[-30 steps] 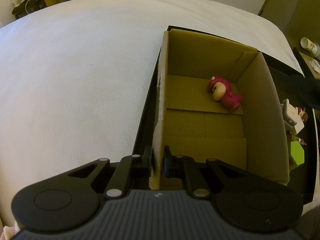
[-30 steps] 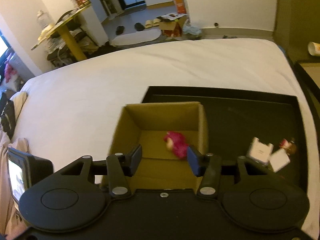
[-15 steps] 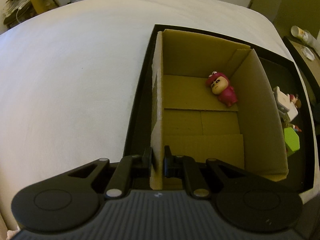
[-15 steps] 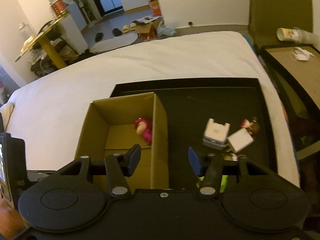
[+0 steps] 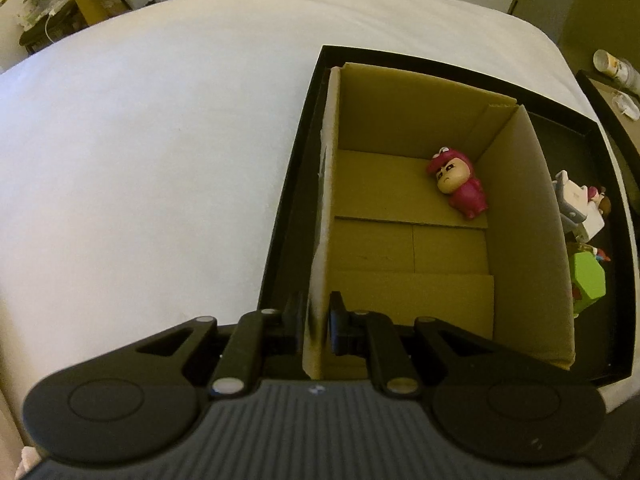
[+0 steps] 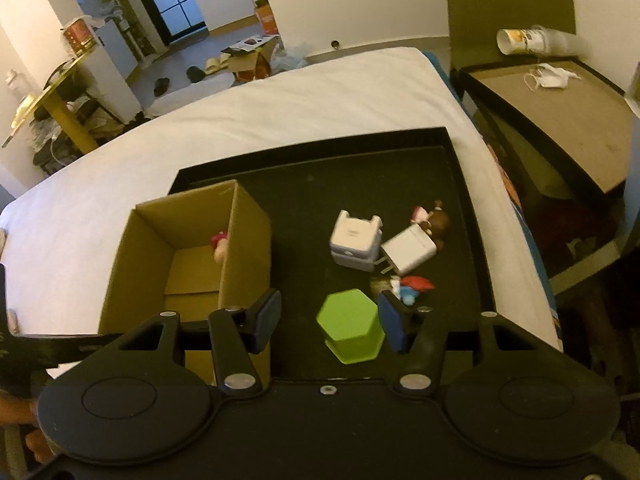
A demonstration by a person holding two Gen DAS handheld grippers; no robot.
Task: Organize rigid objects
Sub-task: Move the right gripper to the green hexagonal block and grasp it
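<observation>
An open cardboard box point(image 5: 524, 240) point(image 6: 248, 236) stands on a black tray point(image 5: 288, 208) point(image 6: 452, 184) on the bed. A pink figurine point(image 5: 460, 188) point(image 6: 220, 245) lies inside it. My left gripper point(image 5: 316, 320) is shut on the box's left wall. My right gripper point(image 6: 328, 320) is open above the tray, over a green hexagonal block point(image 6: 350, 330) point(image 5: 588, 278). Beyond lie a grey-white charger block point(image 6: 354, 242), a white plug adapter point(image 6: 408, 256), a small brown-and-pink figurine point(image 6: 434, 220) and a red-and-blue figurine point(image 6: 412, 288).
The tray lies on a white bed point(image 5: 140, 160) point(image 6: 300, 108). A brown side table point(image 6: 560, 108) with a paper cup point(image 6: 516, 40) stands to the right of the bed. A yellow-legged table point(image 6: 56, 108) and shoes on the floor are beyond.
My right gripper has swung right, from over the box to over the green block and loose objects. My left gripper stays clamped on the box wall; the box has shifted slightly in view.
</observation>
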